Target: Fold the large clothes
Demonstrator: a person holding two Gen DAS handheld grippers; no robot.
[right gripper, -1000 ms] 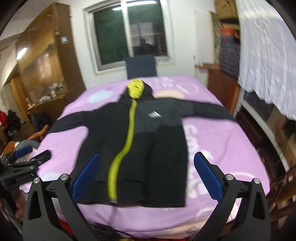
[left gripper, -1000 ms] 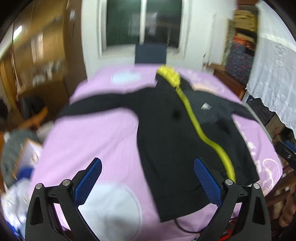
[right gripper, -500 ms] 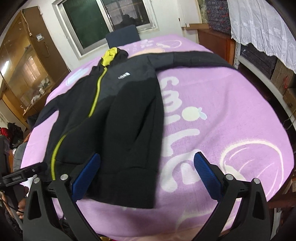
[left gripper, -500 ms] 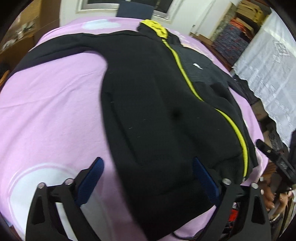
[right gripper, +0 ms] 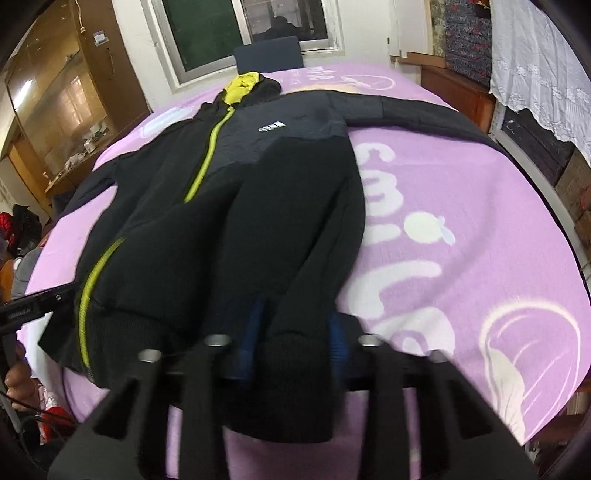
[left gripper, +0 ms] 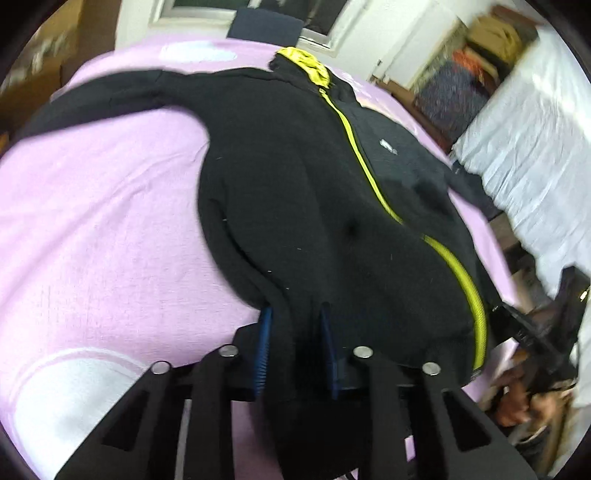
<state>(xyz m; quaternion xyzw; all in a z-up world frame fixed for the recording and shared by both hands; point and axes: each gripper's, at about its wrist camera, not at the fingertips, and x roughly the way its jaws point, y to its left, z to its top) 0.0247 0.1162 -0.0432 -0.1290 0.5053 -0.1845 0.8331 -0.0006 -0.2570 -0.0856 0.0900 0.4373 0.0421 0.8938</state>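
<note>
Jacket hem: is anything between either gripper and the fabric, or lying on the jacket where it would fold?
Nothing visible. The left gripper and right gripper have just closed on the jacket hem. The jacket lies flat on the purple bedspread with nothing on it.

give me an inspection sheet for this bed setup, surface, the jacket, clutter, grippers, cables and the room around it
Surface: pink bedspread with white print.
Job's things: black jacket flat, front up, sleeves spread, yellow zip closed, hem bunched at both grips.
Clutter: nothing seen on the bed.
Grippers: left gripper and right gripper have just closed, each on the hem.
Cables: dark cord under the jacket's near edge, barely visible.
Surroundings: window, chair, wooden cabinet, lace curtain.
</note>
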